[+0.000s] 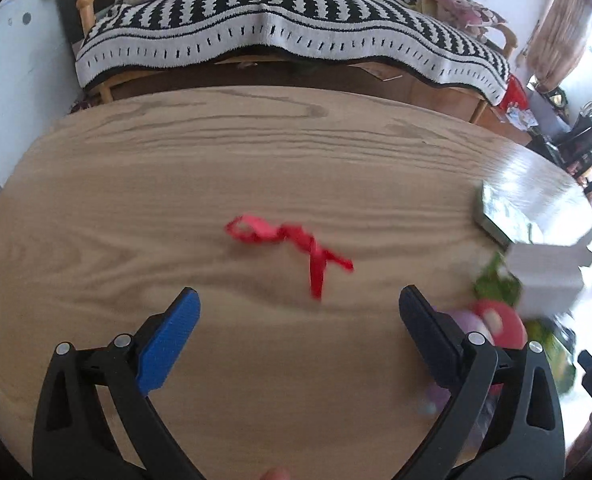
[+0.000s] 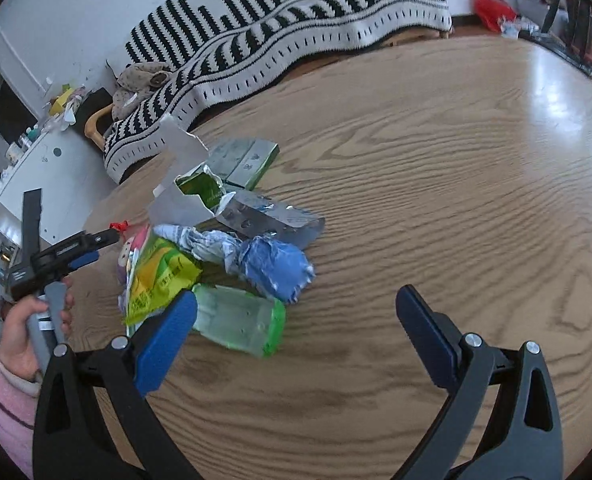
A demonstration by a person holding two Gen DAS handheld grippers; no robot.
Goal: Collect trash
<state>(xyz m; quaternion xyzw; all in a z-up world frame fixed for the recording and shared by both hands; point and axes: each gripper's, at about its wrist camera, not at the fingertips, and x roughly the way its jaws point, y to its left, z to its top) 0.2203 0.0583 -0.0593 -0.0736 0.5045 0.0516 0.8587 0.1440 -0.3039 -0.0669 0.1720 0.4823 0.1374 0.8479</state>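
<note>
A red ribbon [image 1: 292,246] lies on the wooden table [image 1: 176,184], just ahead of my open, empty left gripper [image 1: 298,320]. In the right wrist view a trash pile sits left of centre: a clear green plastic bottle [image 2: 240,320], a crumpled blue and white wrapper [image 2: 272,264], a yellow-green snack bag [image 2: 160,276], a torn white and green carton [image 2: 192,196] and a silver box [image 2: 272,220]. My right gripper [image 2: 296,320] is open and empty, its left finger beside the bottle. The left gripper [image 2: 76,252] shows at the far left, held by a hand.
A flat green-grey box [image 2: 244,160] lies behind the pile. A sofa with a black and white striped blanket [image 1: 280,28] stands beyond the table's far edge. In the left wrist view the blurred pile [image 1: 536,280] sits at the right edge.
</note>
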